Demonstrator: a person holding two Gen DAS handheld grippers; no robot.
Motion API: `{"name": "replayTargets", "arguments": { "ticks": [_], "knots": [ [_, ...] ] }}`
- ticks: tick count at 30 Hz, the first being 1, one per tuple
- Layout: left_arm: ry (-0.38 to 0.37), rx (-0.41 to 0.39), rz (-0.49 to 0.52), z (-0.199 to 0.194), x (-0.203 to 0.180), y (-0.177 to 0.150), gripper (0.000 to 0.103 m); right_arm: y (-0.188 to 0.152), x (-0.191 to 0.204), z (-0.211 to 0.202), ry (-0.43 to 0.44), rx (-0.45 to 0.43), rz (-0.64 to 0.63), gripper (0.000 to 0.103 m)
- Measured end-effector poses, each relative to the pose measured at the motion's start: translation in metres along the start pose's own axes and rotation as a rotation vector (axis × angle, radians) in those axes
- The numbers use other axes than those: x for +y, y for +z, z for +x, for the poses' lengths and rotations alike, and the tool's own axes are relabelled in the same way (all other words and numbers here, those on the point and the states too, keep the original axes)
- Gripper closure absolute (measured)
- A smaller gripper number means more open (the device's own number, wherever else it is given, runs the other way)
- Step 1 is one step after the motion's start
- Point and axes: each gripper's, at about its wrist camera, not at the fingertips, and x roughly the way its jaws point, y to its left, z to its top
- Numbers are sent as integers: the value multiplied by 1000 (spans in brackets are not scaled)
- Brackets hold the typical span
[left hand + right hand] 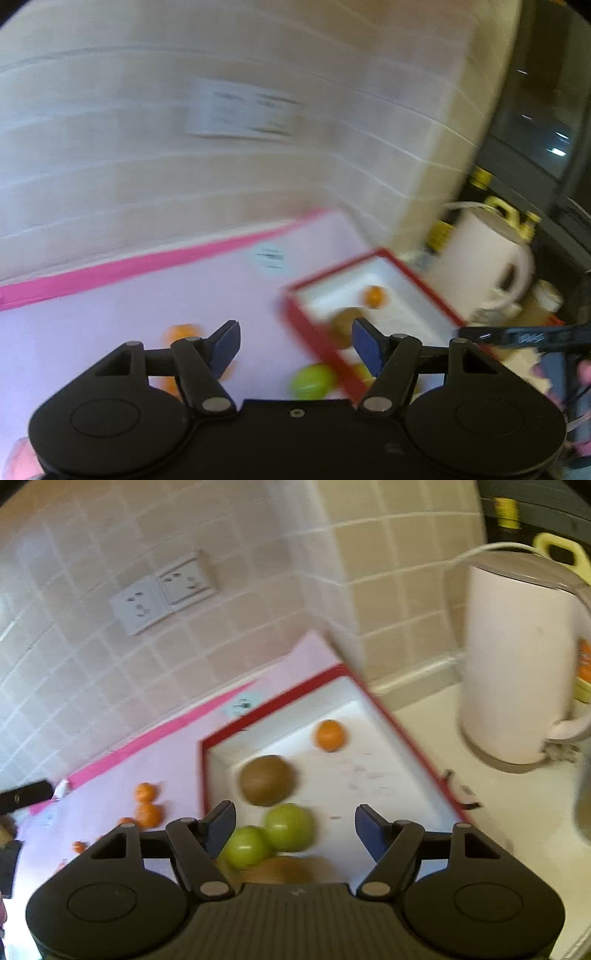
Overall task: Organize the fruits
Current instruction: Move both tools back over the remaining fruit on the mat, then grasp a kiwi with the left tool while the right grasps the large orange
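Hovering released, jaws spread wide and gripping nothing: left gripper [295,345] over the pale pink mat [129,314], right gripper [295,825] over the shallow red-rimmed white tray [388,775]. Lying inside that tray: small orange mandarin [330,735], brown fuzzy kiwi [266,780], two round green apples [289,827] touching. Sitting scattered on the mat beside the tray: more small orange mandarins [147,808]. Standing well right on the bench: white electric kettle [517,664].

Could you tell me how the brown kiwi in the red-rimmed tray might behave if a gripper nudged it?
The kiwi looks rounded and egg-shaped, so it would probably roll or wobble. The tray floor appears smooth and flat, offering little grip. The green fruit close beside it might stop it.
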Motion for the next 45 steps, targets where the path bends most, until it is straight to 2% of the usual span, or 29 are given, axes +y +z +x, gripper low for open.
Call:
{"name": "replayTargets", "arguments": {
  "ticks": [2, 5, 9, 14, 17, 19, 23, 27, 31, 33, 40, 45],
  "knots": [
    [88, -31, -13, -31, 27, -12, 23, 4, 18, -1, 23, 1, -8, 28],
    [180, -67, -59, -72, 67, -28, 23, 10, 51, -1, 44, -12, -37, 22],
    [273, -84, -147, -112, 111, -52, 23, 14, 99, 8, 83, -1, -101, 20],
    [324, -73, -239, -136, 144, -83, 23, 7, 155, 31, 140, 54, -172, 20],
    [344, -40, -236, -137, 155, -99, 23, -1, 183, 46, 166, 90, -198, 20],
    [339, -9, -217, -131, 157, -107, 23, -6, 200, 56, 175, 115, -216, 20],
    [275, 61, -187, -116, 160, -124, 22, -22, 228, 80, 174, 172, -246, 19],
    [309, 134, -117, -89, 157, -139, 22, -40, 248, 102, 155, 221, -274, 19],
    [310, 203, -111, -59, 164, -147, 22, -54, 265, 127, 120, 249, -283, 19],
    [337, 225, -76, -46, 162, -150, 22, -60, 273, 140, 98, 263, -289, 19],
    [303, 237, -45, -31, 163, -157, 19, -75, 287, 174, 75, 320, -318, 19],
    [242, 219, -111, -29, 176, -155, 21, -78, 287, 190, 75, 348, -303, 20]
  ]
}}
